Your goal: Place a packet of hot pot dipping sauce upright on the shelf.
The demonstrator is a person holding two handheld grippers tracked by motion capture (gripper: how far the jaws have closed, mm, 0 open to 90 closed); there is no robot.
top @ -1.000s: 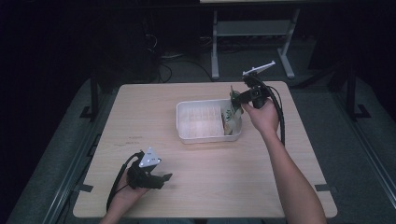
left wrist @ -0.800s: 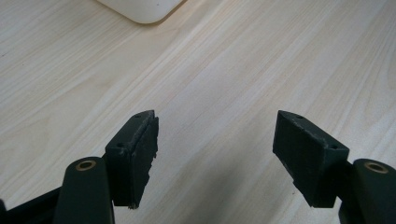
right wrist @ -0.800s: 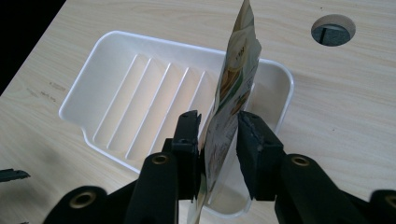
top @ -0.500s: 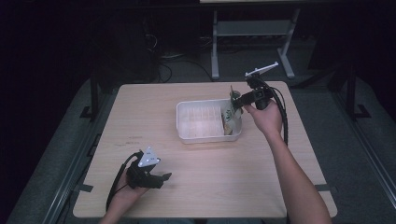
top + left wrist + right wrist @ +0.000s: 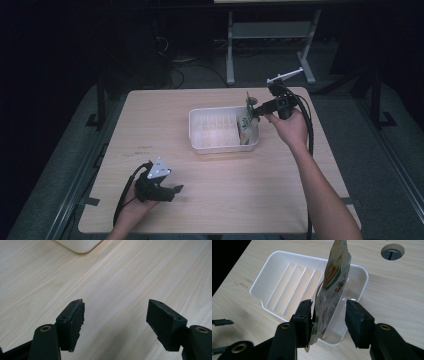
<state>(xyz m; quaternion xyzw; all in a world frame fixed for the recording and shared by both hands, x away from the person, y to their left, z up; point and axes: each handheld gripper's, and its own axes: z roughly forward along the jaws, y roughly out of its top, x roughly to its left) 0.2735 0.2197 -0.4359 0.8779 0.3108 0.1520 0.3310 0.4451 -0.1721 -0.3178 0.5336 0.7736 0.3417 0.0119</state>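
1. The right gripper (image 5: 329, 315) is held over the right end of the white tray (image 5: 200, 131), at the table's far right in the high view; a printed snack pouch (image 5: 334, 282) stands on edge between its jaws
2. The jaws have just been opening. The pouch is seen lying against the inner face of the left pad, while a clear gap is left to the right pad, so it is no longer pinched – judged a release into the tray
3. The pouch is in the tray's rightmost slot, its lower part dropped beside a thin upright divider (image 5: 337, 312), its top tilted toward the far rim. It is probably propped by the divider and the tray wall, which would explain why it stays upright with the grip slackened
4. Upright, edge-on placement is judged deliberate: the ribs on the tray floor mark off further slots to the left, and these are seen empty
5. The left gripper (image 5: 159, 187) is parked low over the wooden table (image 5: 300, 200) at the near-left, well apart from the tray, clear of the working side. Its jaws are spread wide with only bare wood between them in the left gripper view (image 5: 115, 322); nothing is held
6. Risk, as a judgement: the pouch could be dragged out by the left pad if the gripper is lifted before that contact is cleared
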